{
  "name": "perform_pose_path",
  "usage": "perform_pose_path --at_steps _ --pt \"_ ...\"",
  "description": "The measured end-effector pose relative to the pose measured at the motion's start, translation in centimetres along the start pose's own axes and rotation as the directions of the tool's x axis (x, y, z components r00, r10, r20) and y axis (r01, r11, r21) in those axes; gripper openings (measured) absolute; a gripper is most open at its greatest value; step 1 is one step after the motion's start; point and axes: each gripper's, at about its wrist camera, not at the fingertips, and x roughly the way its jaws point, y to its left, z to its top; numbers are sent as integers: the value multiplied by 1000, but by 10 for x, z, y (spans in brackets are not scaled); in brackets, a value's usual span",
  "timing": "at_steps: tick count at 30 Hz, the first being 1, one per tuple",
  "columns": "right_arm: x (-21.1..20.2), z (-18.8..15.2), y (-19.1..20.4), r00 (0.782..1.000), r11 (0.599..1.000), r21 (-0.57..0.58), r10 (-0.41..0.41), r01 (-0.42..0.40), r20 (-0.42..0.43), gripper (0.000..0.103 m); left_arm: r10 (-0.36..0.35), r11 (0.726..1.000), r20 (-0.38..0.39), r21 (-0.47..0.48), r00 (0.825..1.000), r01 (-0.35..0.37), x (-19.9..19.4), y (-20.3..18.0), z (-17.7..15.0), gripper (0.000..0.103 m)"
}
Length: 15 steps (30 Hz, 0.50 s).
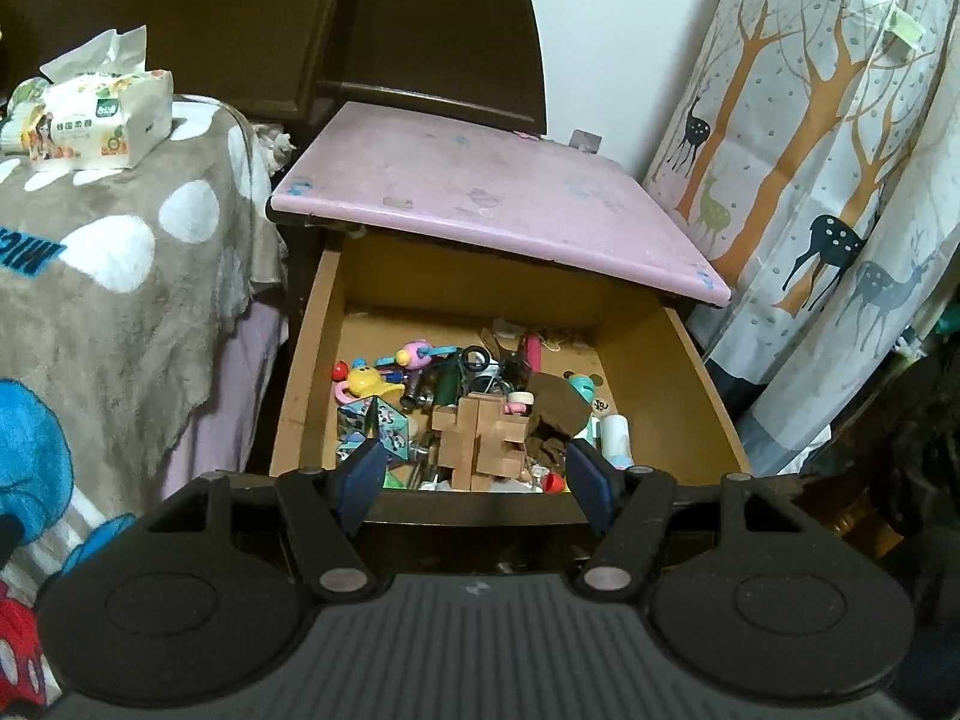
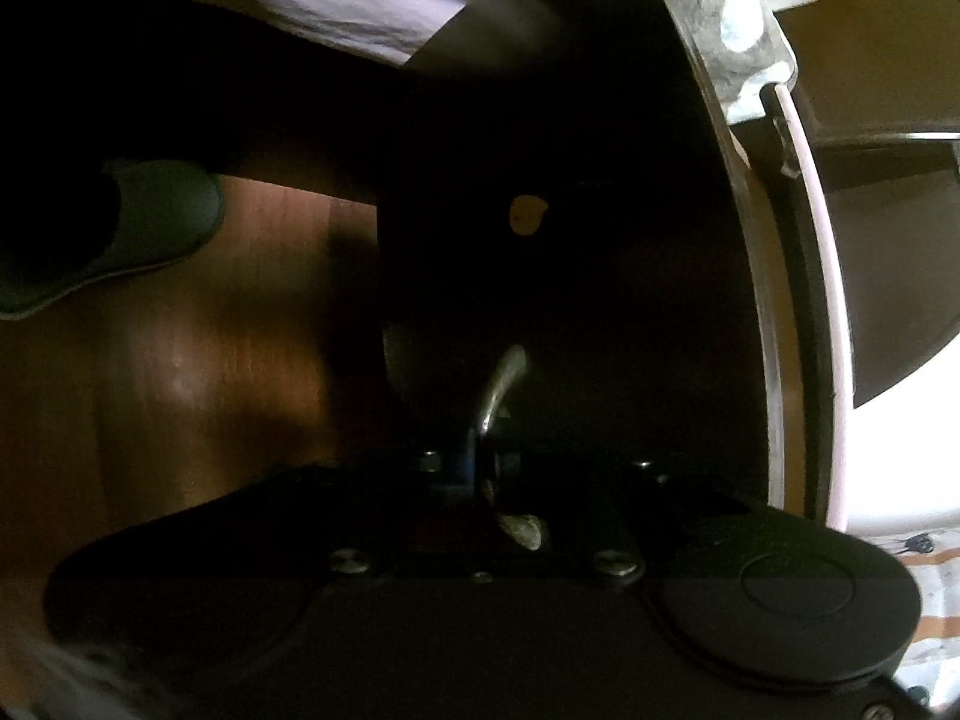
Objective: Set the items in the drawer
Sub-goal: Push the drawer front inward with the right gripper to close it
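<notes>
The drawer (image 1: pixel 672 378) of a dark nightstand with a pink top (image 1: pixel 492 192) stands pulled open. It holds several small toys, among them a wooden cross puzzle (image 1: pixel 474 441), a yellow toy (image 1: pixel 369 383) and a patterned cube (image 1: pixel 375 429). My left gripper (image 1: pixel 477 474) is open and empty, hovering over the drawer's front edge, above the puzzle. My right gripper (image 2: pixel 480 468) is shut on the metal drawer handle (image 2: pixel 498 384) on the dark drawer front (image 2: pixel 570 228).
A bed with a spotted blanket (image 1: pixel 120 276) lies at the left, with a tissue pack (image 1: pixel 90 120) on it. A deer-print curtain (image 1: pixel 828 180) hangs at the right. Wooden floor (image 2: pixel 210 330) and a grey slipper (image 2: pixel 138 228) show in the right wrist view.
</notes>
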Motion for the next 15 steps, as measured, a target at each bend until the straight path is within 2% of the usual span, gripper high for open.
perform_pose_path --at_steps 10,15 --pt "-7 -4 -11 1000 1000 5 -15 15 2 0 -34 998 27 -42 999 36 3 14 -4 65" --pt "-6 -6 -11 999 1000 5 -30 30 14 0 -64 997 47 -28 997 65 3 15 -6 66"
